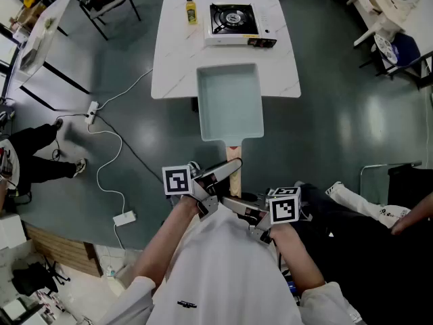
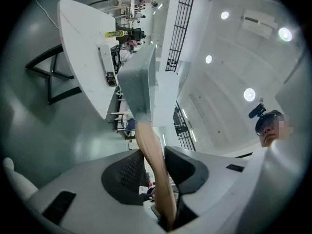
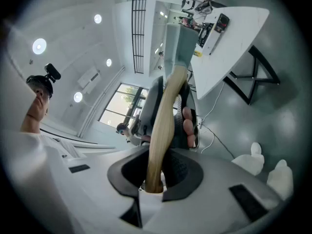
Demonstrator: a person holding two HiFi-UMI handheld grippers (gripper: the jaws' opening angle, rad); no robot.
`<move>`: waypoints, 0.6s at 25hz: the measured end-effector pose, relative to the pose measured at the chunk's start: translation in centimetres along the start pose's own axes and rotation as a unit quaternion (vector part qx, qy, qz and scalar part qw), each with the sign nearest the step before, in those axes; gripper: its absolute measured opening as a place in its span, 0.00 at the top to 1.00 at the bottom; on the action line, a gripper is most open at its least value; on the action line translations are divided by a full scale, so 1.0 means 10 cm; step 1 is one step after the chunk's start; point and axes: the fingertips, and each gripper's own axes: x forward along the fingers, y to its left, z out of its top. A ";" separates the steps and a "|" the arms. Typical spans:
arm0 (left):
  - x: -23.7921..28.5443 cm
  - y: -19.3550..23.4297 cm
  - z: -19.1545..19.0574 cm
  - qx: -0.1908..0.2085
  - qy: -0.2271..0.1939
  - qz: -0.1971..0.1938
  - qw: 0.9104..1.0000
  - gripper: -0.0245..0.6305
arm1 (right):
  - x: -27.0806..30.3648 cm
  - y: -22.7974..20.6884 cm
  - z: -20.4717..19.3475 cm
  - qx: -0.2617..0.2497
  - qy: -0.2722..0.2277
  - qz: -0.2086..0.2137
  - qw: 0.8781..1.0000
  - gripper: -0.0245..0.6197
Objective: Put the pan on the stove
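A rectangular pale teal pan (image 1: pixel 230 103) with a wooden handle (image 1: pixel 234 168) hangs level in the air, just in front of the white table (image 1: pixel 176 66). The portable gas stove (image 1: pixel 233 22) stands at the table's far side. My left gripper (image 1: pixel 226 171) is shut on the handle partway along. My right gripper (image 1: pixel 233 202) is shut on the handle's near end. In the left gripper view the handle (image 2: pixel 153 160) runs up between the pads of the left gripper (image 2: pixel 155 169) to the pan (image 2: pixel 139 82). In the right gripper view the right gripper (image 3: pixel 155 172) clamps the handle (image 3: pixel 163 126).
A yellow bottle (image 1: pixel 191 10) stands left of the stove. A white cable (image 1: pixel 108 154) and power strip (image 1: pixel 124 217) lie on the floor at the left. A black chair (image 1: pixel 108 2) stands at the back left. A seated person's legs (image 1: pixel 379 208) are at the right.
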 end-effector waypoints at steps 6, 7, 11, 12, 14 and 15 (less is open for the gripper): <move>-0.16 0.12 -0.19 0.001 0.012 0.007 1.000 0.76 | 0.03 -0.06 -0.23 -0.004 0.007 0.000 1.000 0.88; -0.20 0.12 -0.22 0.002 0.017 0.010 1.000 0.76 | 0.06 -0.04 -0.27 -0.003 0.006 0.001 1.000 0.88; -0.34 0.02 -0.35 -0.004 0.035 0.005 0.999 0.75 | 0.15 0.05 -0.45 -0.002 0.000 0.002 1.000 0.87; -0.36 0.00 -0.36 -0.003 0.037 0.003 0.999 0.75 | 0.17 0.07 -0.47 -0.004 -0.001 0.001 1.000 0.87; -0.38 -0.06 -0.36 0.003 0.039 -0.001 0.999 0.75 | 0.18 0.11 -0.49 -0.008 -0.003 0.003 1.000 0.87; -0.38 -0.08 -0.35 0.008 0.039 -0.001 0.999 0.75 | 0.17 0.14 -0.47 -0.010 -0.005 0.006 1.000 0.87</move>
